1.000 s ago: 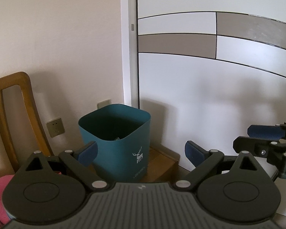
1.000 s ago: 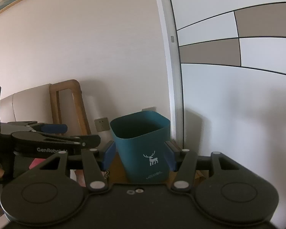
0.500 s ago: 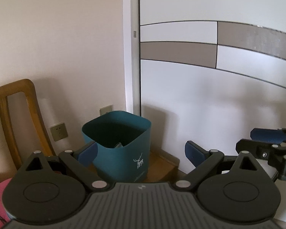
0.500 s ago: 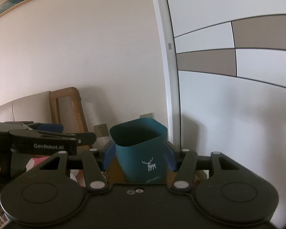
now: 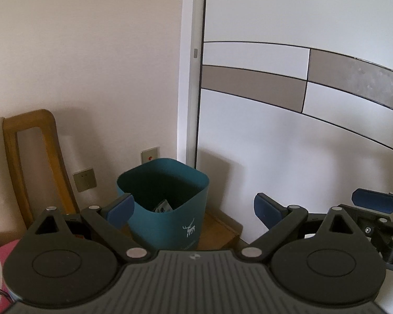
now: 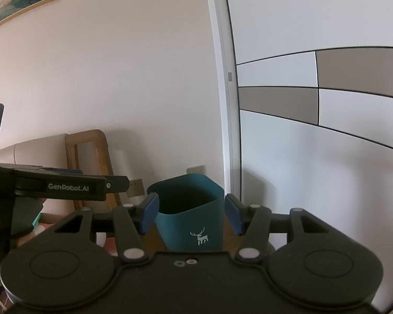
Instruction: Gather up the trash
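A teal bin (image 5: 167,204) with a white deer print stands on a low wooden block in the corner; it also shows in the right wrist view (image 6: 191,214). A crumpled wrapper (image 5: 163,206) lies inside it. My left gripper (image 5: 194,208) is open and empty, held back from the bin. My right gripper (image 6: 191,213) is open and empty, its blue pads (image 6: 149,212) framing the bin from a distance. The right gripper shows at the right edge of the left wrist view (image 5: 374,209).
A wooden chair back (image 5: 31,162) leans on the left wall by wall sockets (image 5: 85,180). A white and taupe panelled cabinet (image 5: 301,130) fills the right. Pink fabric (image 5: 2,251) lies at lower left. The left gripper's body (image 6: 65,187) crosses the right view's left side.
Both grippers have risen and drawn back from the bin; the bin sits lower and smaller in both views, and the wrapper inside shows more clearly. Both stay open.
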The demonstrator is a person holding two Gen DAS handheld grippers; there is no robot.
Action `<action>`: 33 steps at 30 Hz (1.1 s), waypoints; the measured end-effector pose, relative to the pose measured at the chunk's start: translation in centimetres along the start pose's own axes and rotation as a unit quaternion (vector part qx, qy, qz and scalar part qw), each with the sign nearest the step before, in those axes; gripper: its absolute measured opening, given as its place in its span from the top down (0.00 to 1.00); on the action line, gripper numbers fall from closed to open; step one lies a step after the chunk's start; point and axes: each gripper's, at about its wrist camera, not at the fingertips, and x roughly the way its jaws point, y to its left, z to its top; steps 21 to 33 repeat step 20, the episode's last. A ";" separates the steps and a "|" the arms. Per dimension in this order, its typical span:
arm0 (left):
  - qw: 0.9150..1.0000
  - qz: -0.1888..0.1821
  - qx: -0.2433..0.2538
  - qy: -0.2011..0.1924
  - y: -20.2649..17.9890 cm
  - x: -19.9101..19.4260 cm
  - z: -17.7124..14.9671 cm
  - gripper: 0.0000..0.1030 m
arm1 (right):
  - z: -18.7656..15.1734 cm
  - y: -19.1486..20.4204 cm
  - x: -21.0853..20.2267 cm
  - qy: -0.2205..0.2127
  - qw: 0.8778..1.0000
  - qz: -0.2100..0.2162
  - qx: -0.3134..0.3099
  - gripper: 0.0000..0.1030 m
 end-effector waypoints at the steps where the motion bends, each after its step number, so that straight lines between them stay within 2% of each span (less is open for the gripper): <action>1: 1.000 0.000 0.000 0.001 -0.1 -0.1 0.1 0.04 | 0.0 0.0 0.0 0.000 1.000 0.001 0.000 0.47; 33: 1.000 -0.002 -0.001 -0.005 -0.3 -0.3 -0.5 0.04 | -1.3 -0.7 0.7 0.015 1.000 0.003 0.012 0.47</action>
